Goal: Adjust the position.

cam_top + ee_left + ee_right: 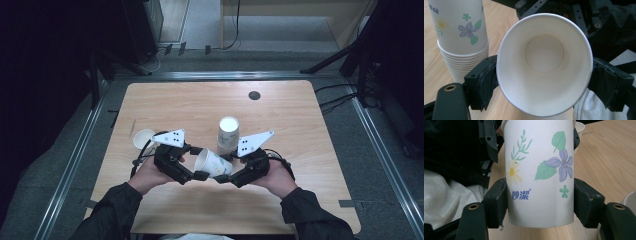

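A white paper cup (212, 162) printed with flowers lies level above the table, held between both grippers. My left gripper (200, 162) is shut on its rim; in the left gripper view the open mouth (544, 65) faces the camera and both pads (486, 77) touch the rim. My right gripper (224, 169) is shut on the cup's base end; in the right gripper view its pads (499, 200) press the printed wall (539, 170) from both sides. The cup's inside is empty.
A stack of upturned flower-print cups (228, 134) stands just behind the grippers, close to the held cup (461, 37). One more white cup (143, 138) lies left of the left hand. The wooden table (280, 110) has a small dark round hole (254, 95) at the far side.
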{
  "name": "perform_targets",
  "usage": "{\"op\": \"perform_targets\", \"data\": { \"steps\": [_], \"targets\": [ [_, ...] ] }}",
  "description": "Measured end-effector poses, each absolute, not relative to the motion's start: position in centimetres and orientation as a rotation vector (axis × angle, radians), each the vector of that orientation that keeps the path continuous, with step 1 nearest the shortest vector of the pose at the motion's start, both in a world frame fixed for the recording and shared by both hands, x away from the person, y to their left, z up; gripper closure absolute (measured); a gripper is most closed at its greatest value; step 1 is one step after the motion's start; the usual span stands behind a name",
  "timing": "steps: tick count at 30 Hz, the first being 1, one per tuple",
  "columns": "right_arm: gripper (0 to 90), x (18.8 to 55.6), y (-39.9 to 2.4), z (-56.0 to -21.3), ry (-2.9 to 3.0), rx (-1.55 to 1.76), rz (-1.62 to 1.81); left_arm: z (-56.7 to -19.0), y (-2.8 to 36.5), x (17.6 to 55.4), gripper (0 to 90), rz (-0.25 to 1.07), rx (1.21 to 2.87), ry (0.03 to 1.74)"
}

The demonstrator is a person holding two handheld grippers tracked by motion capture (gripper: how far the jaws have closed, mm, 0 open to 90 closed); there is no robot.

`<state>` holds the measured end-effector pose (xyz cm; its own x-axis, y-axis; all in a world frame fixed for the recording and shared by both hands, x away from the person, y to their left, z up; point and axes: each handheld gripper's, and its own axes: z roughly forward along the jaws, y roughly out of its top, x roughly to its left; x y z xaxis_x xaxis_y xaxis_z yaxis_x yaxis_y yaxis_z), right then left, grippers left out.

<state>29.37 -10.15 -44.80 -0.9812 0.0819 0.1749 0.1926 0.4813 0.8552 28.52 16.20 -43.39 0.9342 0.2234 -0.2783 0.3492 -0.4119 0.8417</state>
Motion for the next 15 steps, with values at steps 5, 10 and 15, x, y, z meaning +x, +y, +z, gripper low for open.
{"op": "perform_targets", "data": {
  "steps": [5,10,15],
  "targets": [
    [35.0,29.42,-10.09,-44.81,-2.584,-0.240,-1.534,-43.46,16.37,28.60,21.7,-0.141,2.000,0.415],
    [35.1,29.45,-10.07,-44.85,-2.577,-0.252,-1.530,-43.36,16.40,28.46,24.5,-0.127,2.005,0.403],
    [34.5,29.49,-10.05,-44.82,-2.571,-0.253,-1.519,-43.31,16.44,28.49,26.5,-0.133,2.009,0.401]
  ]
}}
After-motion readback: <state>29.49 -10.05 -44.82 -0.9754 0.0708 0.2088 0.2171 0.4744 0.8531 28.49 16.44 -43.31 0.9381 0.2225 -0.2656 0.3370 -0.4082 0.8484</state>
